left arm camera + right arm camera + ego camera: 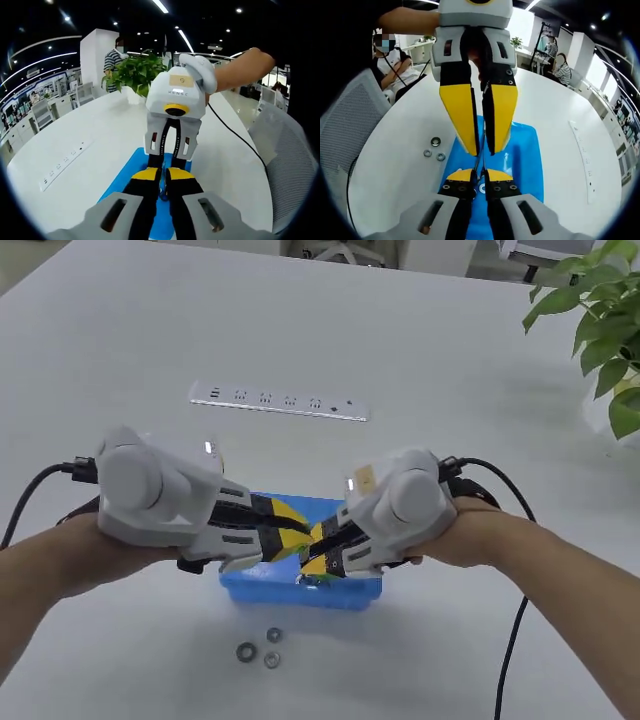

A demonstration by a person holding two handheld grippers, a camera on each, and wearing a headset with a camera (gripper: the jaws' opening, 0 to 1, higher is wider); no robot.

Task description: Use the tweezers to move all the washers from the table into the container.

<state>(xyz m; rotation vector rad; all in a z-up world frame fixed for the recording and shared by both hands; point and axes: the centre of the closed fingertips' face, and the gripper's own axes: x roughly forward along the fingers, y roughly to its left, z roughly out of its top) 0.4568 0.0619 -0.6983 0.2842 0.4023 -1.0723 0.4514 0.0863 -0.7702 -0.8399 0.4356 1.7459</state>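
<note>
A blue container (pixel 300 592) sits on the white table near me. Three washers (pixel 245 651) lie loose on the table just in front of it, also seen left of the container in the right gripper view as washers (pixel 436 141). My left gripper (pixel 290 535) and right gripper (pixel 325 546) face each other tip to tip above the container. Thin dark tweezers (pixel 480 162) run between both pairs of yellow-tipped jaws. In the left gripper view my left gripper (pixel 163 173) is shut on them, with the right gripper (pixel 166 161) opposite. A small ring (pixel 482 188) shows by the right gripper (pixel 480 176), over the blue container (pixel 525 160).
A white power strip (pixel 280 402) lies on the table beyond the grippers. A potted plant (pixel 600 330) stands at the far right edge. Cables trail from both grippers. Open table surface spreads to the left and right of the container.
</note>
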